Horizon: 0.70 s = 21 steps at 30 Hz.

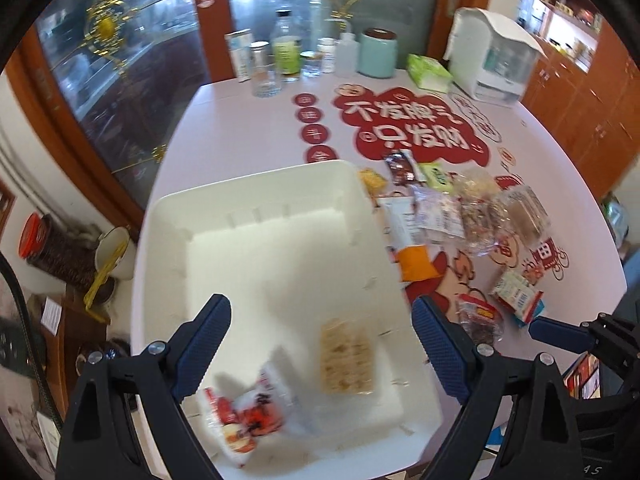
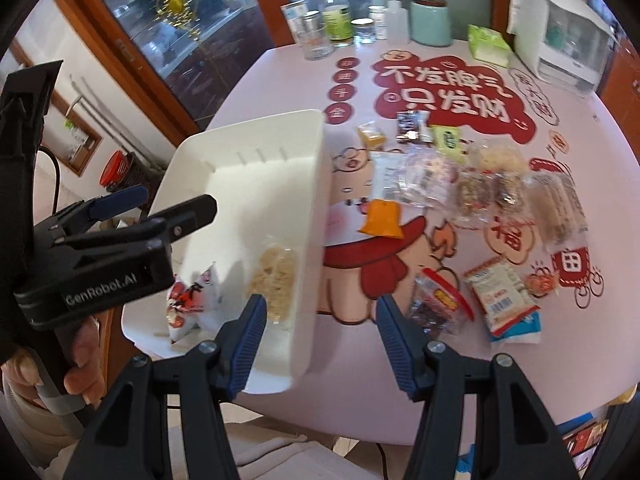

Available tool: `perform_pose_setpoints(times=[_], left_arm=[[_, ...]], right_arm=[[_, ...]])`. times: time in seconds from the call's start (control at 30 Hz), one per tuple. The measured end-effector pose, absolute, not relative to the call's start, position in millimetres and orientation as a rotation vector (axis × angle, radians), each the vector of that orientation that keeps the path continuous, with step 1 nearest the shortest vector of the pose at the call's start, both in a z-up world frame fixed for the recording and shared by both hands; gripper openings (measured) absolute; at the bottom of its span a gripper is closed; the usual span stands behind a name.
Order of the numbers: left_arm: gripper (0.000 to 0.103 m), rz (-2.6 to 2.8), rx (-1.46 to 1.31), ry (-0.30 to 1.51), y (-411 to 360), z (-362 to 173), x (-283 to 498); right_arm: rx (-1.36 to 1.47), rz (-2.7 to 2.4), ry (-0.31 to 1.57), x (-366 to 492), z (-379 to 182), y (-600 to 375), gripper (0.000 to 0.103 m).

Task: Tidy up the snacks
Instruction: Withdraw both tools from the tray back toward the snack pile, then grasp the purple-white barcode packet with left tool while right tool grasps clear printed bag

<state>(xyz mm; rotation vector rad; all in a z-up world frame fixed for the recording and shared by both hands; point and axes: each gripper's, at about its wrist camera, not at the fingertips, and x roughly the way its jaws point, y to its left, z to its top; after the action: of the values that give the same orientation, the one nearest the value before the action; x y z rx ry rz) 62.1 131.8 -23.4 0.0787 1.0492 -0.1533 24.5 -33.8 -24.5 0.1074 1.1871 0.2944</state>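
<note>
Right wrist view shows the snacks still to be sorted strewn over the right half of the frame on the table point(image 2: 280, 80): an orange sachet point(image 2: 382, 220) near the centre, clear-wrapped cakes point(image 2: 476, 192) above right, a red-and-clear packet point(image 2: 436, 304) and a white-and-blue packet point(image 2: 500, 292) at lower right. All look light, soft and crinkly; the film is probably slippery and the cakes inside could crumble, so I would pinch each across its flat body or by a sealed end seam, gently. The white bin point(image 2: 312, 200) fills the left of centre and holds a pale noodle-like cake point(image 2: 276, 276) and a red-and-white packet point(image 2: 188, 300).

The right gripper point(image 2: 320, 316), at bottom centre, has its fingers about half spread, with nothing between them; they hang over the bin's right wall and the bare table beside it. In the left wrist view, the left gripper point(image 1: 320, 320) stands wide apart above the bin's floor at lower centre, gripping nothing, the two binned packets lying loose below it. A hand point(image 2: 76, 360) grips its handle at lower left.
</note>
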Motion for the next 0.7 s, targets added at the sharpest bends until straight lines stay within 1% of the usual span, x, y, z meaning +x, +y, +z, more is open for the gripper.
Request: perform_pose_setpoints(times=[0.3, 0.5, 0.6, 0.7], left_arm=[[0.091, -0.205, 0.120, 1.075, 59.3, -32.6, 86.7], [0.091, -0.205, 0.140, 1.120, 14.6, -50.3, 113.0], [0.091, -0.193, 0.150, 1.149, -5.4, -62.8, 129.8], [0.091, -0.174, 0.145, 1.179, -19.7, -76.3, 150.4]], right_arm=[[0.169, 0.229, 1.183, 33.4, -24.8, -101.0, 0.058], [0.238, 0.207, 1.187, 46.0, -30.4, -152.4, 0.058], [0.291, 0.191, 1.168, 55.8, -32.3, -186.8, 0.060], [0.298, 0.151, 1.138, 67.0, -33.3, -216.4, 0.065]])
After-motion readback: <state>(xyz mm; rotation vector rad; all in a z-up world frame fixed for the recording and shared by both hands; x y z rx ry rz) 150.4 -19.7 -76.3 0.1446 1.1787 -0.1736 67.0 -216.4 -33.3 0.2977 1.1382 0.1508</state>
